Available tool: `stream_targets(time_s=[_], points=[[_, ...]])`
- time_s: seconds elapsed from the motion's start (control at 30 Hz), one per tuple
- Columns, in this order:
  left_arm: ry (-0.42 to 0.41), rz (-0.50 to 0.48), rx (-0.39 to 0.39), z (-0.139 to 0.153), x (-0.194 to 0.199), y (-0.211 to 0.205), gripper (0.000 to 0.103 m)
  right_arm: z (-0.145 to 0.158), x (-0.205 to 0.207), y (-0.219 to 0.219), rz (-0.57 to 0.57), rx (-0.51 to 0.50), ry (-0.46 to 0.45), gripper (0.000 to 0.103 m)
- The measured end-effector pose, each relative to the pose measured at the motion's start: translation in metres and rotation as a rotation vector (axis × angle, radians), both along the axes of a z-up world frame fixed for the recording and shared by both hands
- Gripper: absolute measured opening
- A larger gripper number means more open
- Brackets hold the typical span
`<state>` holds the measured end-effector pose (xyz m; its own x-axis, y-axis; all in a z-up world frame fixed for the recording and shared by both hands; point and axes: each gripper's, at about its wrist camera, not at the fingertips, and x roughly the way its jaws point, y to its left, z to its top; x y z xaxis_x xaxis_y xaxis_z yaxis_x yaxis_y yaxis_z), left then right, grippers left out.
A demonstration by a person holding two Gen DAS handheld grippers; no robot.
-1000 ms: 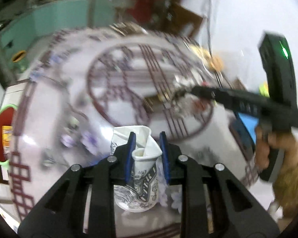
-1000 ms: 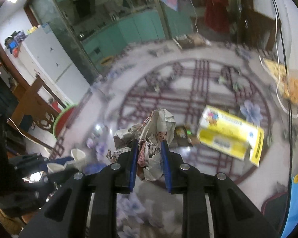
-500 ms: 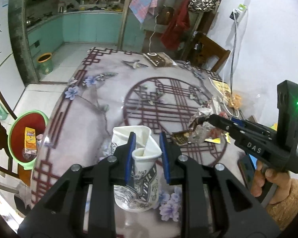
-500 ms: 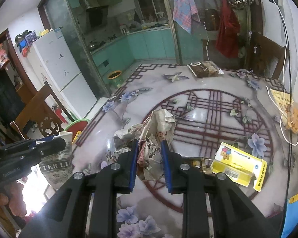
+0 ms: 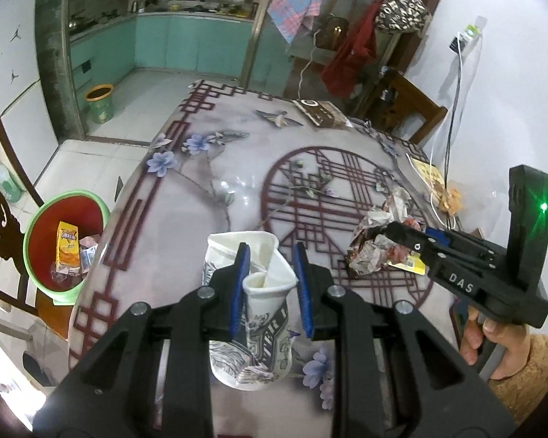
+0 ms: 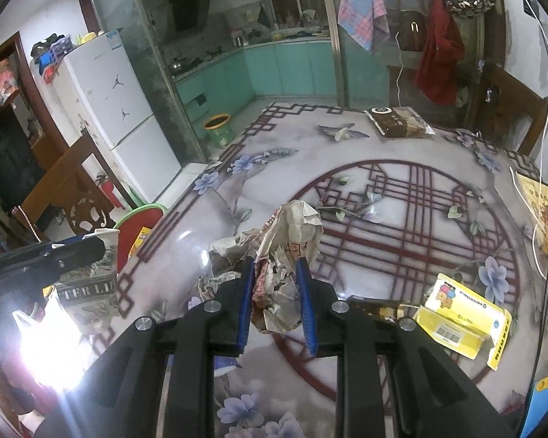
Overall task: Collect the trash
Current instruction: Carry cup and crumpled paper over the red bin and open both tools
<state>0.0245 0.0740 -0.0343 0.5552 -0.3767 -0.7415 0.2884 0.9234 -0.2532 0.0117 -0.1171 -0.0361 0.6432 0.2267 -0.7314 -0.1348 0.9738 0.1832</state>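
The left gripper (image 5: 270, 288) has its jaws clamped on a crushed white printed paper cup (image 5: 250, 314); the right gripper's (image 6: 276, 301) jaws pinch a crumpled newspaper wad (image 6: 288, 255), both above the patterned surface (image 5: 201, 219). This looks like the carrying step, and next both loads need bringing over the green-rimmed red bin (image 5: 42, 241) beside the surface before release.

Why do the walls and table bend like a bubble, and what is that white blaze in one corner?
Both wrist views use fisheye lenses, so straight lines bow, and corners go black. Right wrist view: strong glare washes out the lower left, beside the crushed paper cup. Left wrist view: evenly lit and sharp, with a soft sheen on the table and a green indicator light flaring.
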Motion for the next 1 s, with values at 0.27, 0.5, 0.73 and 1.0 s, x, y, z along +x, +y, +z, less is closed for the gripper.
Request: stream_targets(time_s=[0.27,0.5,0.73,1.0], points=[[0.005,0.01,0.017,-0.002,0.0,0.014,0.024,-0.005,0.007,0.009,0.019,-0.015,0.019,0.023],[0.013,0.051,-0.001,-0.004,-0.001,0.03,0.024,-0.007,0.012,0.018,0.045,-0.04,0.037,0.023],[0.008,0.083,0.008,0.001,0.001,0.04,0.024,0.002,0.013,0.027,0.048,-0.031,-0.005,0.023],[-0.061,0.086,0.027,0.022,0.013,0.045,0.024,0.02,0.011,0.036,0.044,-0.027,-0.058,0.023]])
